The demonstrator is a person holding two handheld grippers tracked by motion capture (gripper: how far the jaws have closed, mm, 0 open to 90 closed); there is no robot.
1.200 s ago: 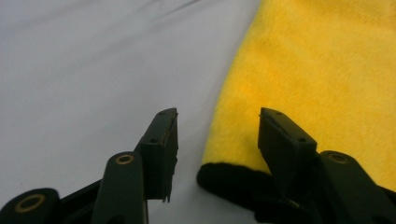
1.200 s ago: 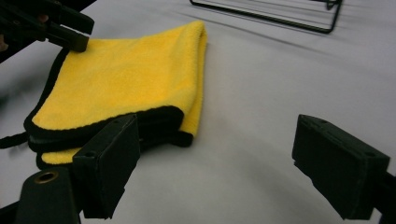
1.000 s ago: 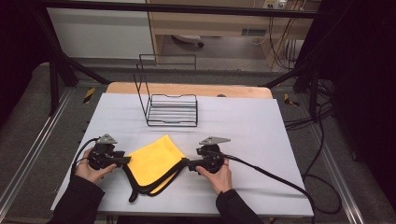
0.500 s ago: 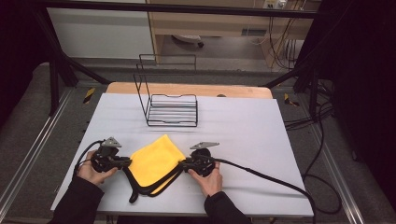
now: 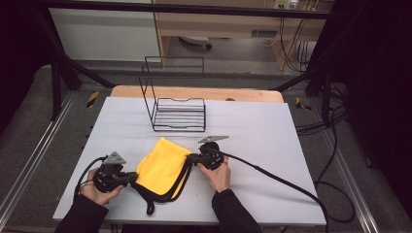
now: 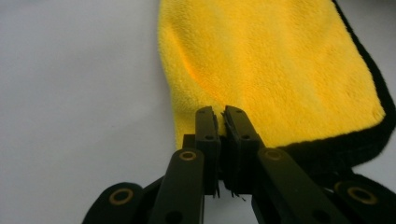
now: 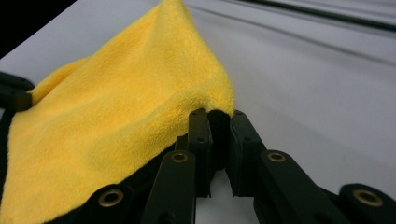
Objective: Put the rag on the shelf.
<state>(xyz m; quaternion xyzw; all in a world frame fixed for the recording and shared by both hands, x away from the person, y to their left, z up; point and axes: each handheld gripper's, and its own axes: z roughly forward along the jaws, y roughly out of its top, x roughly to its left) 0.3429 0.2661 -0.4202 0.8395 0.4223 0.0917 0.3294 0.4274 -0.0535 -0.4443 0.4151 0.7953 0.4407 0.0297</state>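
From the high view, your yellow cloth (image 5: 163,165) with its black edging lies on the grey table (image 5: 272,141), near your edge, in front of a black wire rack (image 5: 179,114). Your left gripper (image 5: 130,178) meets its left edge and your right gripper (image 5: 192,158) its right edge. In the left gripper view, the jaws have just been closing and now pinch the cloth's (image 6: 275,74) near yellow edge. In the right gripper view, the jaws have likewise just closed on a raised yellow corner (image 7: 219,100), the fabric tenting up. It looks soft, light and limp, so expect sagging between grips; hold edges or corners.
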